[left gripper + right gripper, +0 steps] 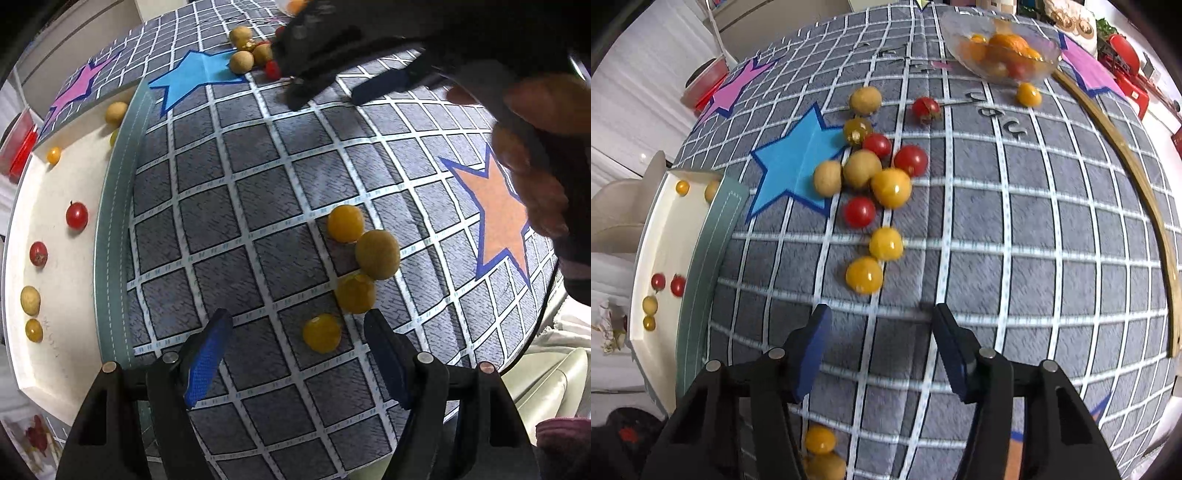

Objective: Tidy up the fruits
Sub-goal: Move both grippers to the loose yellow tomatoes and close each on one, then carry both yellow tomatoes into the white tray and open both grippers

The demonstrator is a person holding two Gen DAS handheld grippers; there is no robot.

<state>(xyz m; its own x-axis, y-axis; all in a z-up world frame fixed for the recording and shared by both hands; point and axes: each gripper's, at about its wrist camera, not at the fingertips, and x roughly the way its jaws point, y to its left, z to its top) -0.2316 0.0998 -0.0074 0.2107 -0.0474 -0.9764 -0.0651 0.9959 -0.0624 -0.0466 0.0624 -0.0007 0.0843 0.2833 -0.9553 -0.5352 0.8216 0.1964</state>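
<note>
While both claws gape, three yellow tomatoes point(345, 223), one longan point(377, 254)

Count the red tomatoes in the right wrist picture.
7. Tray: two. Cloth: three in the pile, one apart. One shows in the bowl; more may hide there.

Bright, even light; strong fisheye bending at edges; right view perhaps motion-blurred.
</note>
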